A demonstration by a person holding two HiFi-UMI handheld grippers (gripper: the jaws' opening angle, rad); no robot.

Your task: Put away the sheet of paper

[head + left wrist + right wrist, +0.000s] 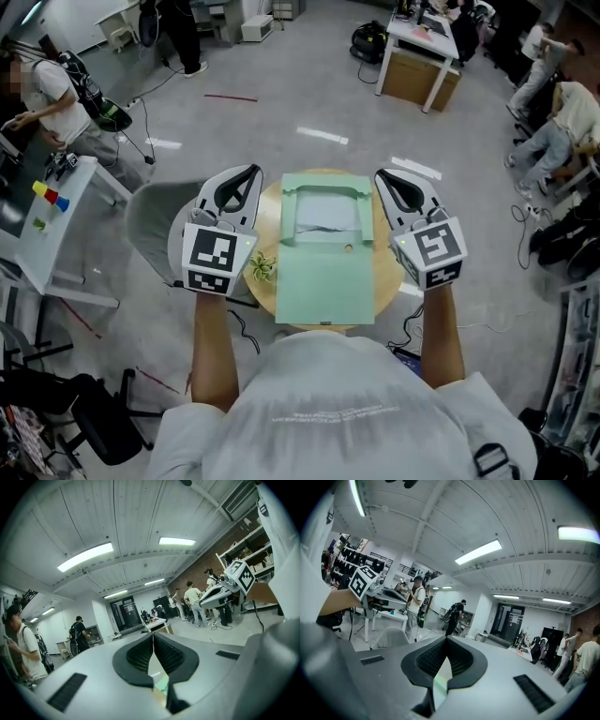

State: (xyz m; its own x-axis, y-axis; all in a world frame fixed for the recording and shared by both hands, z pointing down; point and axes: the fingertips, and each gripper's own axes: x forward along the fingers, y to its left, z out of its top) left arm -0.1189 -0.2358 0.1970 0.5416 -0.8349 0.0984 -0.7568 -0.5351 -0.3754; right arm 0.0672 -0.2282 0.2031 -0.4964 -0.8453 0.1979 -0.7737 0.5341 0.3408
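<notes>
left gripper (pixel 253 171): fingers clenched, empty | right gripper (pixel 381 174): fingers clenched, empty | green folder (pixel 323 281) on round table (pixel 383 279)

The sheet of paper (pixel 325 225) is pale grey-white and lies flat, in the middle of the head view, slightly above centre. It sits inside the upper part of a light green folder (pixel 324 281), whose green edges frame it on the left, top and right. The paper's lower edge runs under a green band with a small round snap. Below that the folder spreads as a plain green rectangle. The folder rests squarely on a round wooden table (pixel 386 281).
</notes>
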